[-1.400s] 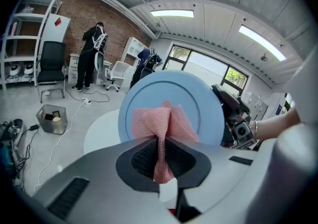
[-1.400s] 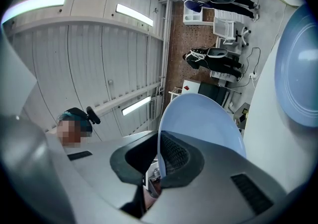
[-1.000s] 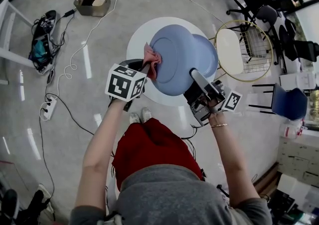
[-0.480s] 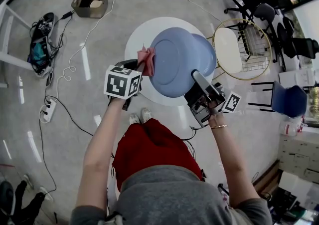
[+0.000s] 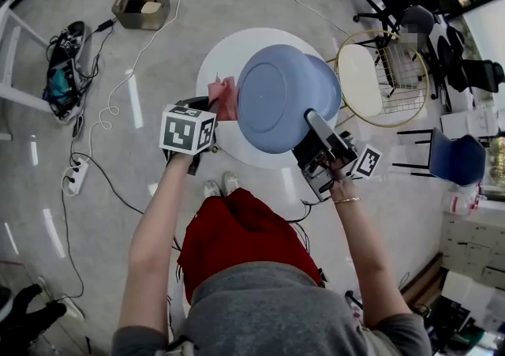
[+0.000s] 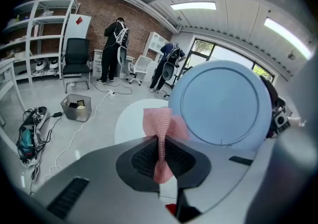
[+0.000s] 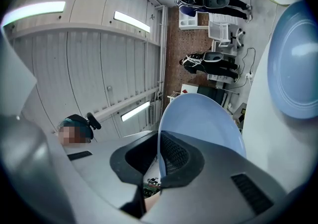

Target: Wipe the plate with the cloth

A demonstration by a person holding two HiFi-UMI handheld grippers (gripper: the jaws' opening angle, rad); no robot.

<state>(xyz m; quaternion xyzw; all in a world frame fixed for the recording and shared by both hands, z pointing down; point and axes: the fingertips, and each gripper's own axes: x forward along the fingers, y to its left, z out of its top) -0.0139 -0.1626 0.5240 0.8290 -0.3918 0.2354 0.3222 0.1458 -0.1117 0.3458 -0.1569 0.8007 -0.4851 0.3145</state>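
Person: seated or standing at the table edge in a grey top and red trousers, one tool in each hand.
Left gripper: jaws closed down narrow on the cloth, clamping it at its middle.
Cloth: pink and knitted; its upper part fans out above the jaws and a short tail hangs below them. It sits at the left rim of the plate; whether it touches cannot be told.
Right gripper: jaws nearly together, pinching the plate rim between the pads.
Plate: pale blue, held off the table by its lower right rim and tilted, its face turned towards the cloth.
Table: round and white, directly beneath the plate and cloth.
Second plate: also pale blue, lying on the table, partly hidden behind the held plate in the head view.
Wire rack: gold ring frame just right of the table, with a white pad inside.
Floor items: grey box beyond the table, white cable running from it, blue chair to the right.
Far end: two people standing by office chairs near a brick wall; shelving to the left.
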